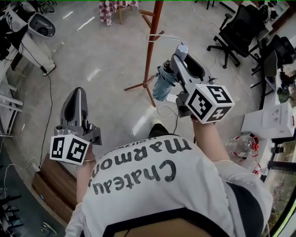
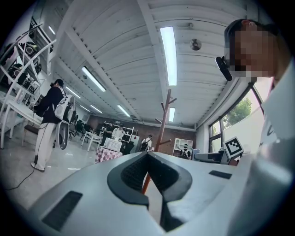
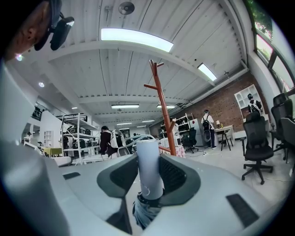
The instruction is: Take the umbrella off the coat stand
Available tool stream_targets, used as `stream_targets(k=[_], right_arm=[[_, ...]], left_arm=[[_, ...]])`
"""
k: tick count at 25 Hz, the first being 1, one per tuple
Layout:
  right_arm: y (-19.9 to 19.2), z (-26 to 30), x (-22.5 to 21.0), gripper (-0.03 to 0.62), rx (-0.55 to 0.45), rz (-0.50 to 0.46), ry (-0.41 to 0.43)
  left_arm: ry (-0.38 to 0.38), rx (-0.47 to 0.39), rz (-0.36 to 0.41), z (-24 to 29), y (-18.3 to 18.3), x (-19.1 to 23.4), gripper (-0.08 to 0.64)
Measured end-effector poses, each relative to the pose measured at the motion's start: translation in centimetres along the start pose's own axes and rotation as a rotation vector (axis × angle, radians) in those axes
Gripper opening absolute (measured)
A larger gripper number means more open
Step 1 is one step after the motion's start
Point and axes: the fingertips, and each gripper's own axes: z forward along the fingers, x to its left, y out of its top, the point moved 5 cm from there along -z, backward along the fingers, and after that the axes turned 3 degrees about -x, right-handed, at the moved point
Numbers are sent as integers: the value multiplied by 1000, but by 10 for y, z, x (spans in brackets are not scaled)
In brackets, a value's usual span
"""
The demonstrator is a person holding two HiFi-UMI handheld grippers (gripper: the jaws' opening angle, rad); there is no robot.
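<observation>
My right gripper (image 1: 178, 57) is shut on the umbrella (image 1: 163, 82), with its pads on the pale grey handle (image 3: 149, 168). The folded blue-grey canopy (image 3: 144, 211) hangs below the jaws. The umbrella is off the brown wooden coat stand (image 1: 151, 46), which stands just beyond it on the floor, with a white cord looped over one peg. In the right gripper view the stand (image 3: 162, 106) rises behind the handle. My left gripper (image 1: 77, 91) is lower at the left, away from the stand, shut with nothing in it. In its own view the pads (image 2: 138, 170) meet, and the stand (image 2: 164, 122) shows ahead.
Black office chairs (image 1: 238, 30) stand at the right. A table edge holds a white box (image 1: 273, 121) and a plastic bottle (image 1: 240, 144). Cables (image 1: 169, 111) lie on the floor by the stand's feet. A checked cloth (image 1: 111, 8) hangs at the far end. A person with a backpack (image 2: 48, 122) stands at the left.
</observation>
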Motion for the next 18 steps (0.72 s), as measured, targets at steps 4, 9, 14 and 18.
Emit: stream_targets(k=[4, 9, 14, 18], right_arm=[[-2, -5, 2, 155, 0, 1, 2], [-1, -6, 5, 155, 1, -3, 4], [-3, -8, 8, 155, 2, -7, 1], [-4, -11, 10, 155, 0, -11, 0]], left_arm=[[-5, -4, -3, -3, 0, -2, 21], [-12, -6, -6, -5, 1, -2, 21], [-18, -9, -11, -7, 0, -1, 21], [-16, -13, -12, -11, -1, 1, 21]])
